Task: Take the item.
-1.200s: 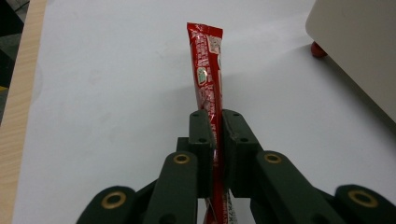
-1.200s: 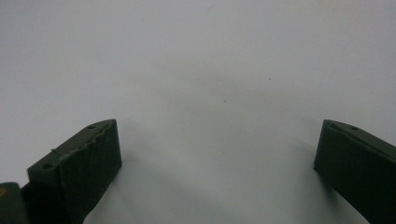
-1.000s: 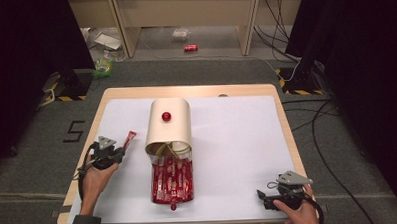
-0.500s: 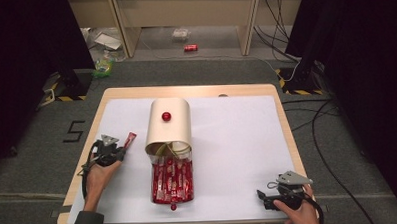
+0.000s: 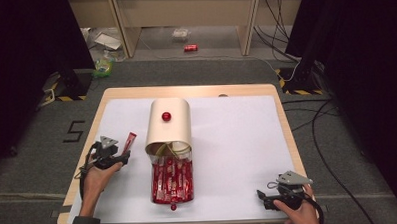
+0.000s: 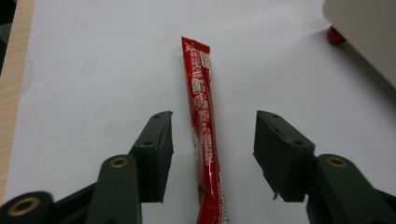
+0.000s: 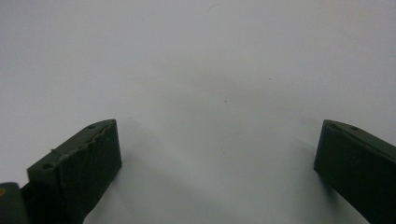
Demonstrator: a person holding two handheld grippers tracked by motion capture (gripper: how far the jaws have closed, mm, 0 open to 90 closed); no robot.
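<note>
**Letting Go of a Red Sachet**

Resting low at the table's (image 5: pixel 111 97) left edge, the left gripper (image 6: pixel 212 154) has just been opening; the red sachet (image 6: pixel 203 121) lies flat on the white sheet (image 5: pixel 237 130) between its parted jaws, untouched by either pad. The right gripper (image 7: pixel 217 163), held at the near right corner, stands wide and empty.

Grey carpet floor (image 5: pixel 33 163), black curtains (image 5: pixel 29 43) both sides, wooden cabinet (image 5: pixel 183 12) behind table (image 5: pixel 196 91).
</note>
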